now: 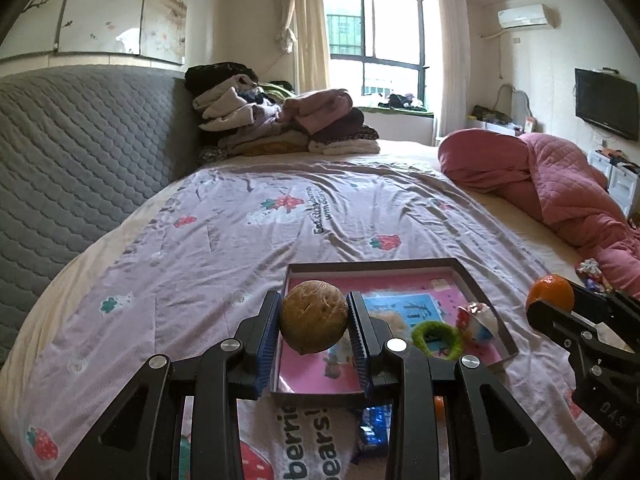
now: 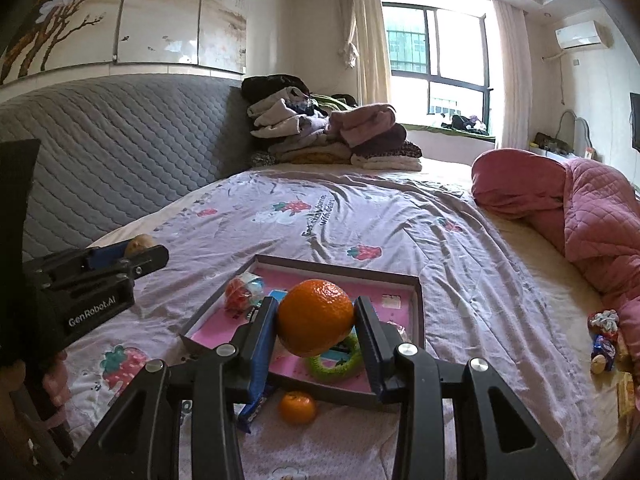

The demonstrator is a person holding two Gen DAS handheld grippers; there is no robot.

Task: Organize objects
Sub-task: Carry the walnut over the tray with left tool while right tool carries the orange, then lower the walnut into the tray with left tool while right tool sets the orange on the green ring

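Nearest the right wrist camera, a small orange [image 2: 297,407] and a blue wrapper [image 2: 253,407] lie on the lilac strawberry-print bedsheet [image 2: 460,272], just in front of the near edge of the shallow tray [image 2: 416,292], which serves as the landmark here.

Above the tray's near edge, the right gripper [image 2: 316,320] has its fingers pinching a large orange [image 2: 316,316], held off the pink tray floor. The left gripper [image 1: 313,322] likewise has its fingers closed on a brown, rough-skinned round fruit [image 1: 313,318] (what kind I cannot tell), which hangs over the tray's near left corner. In the right wrist view the left gripper appears to the left of the tray, with a person's hand [image 2: 54,380] below it.

Inside the tray, a green fuzzy ring [image 1: 438,338] lies toward the near right, and a red and white wrapped sweet [image 1: 478,320] sits just beyond it against the right wall.

To the right of the tray, well apart from it, a few wrapped sweets [image 2: 604,340] lie at the foot of a pink quilt [image 2: 592,216] bunched along the bed's edge.

Beyond the tray, past a bare stretch of sheet, a pile of folded clothes [image 1: 288,124] rests by the grey quilted headboard [image 1: 80,152]. Farther still stands a window [image 1: 372,40] with cream curtains.
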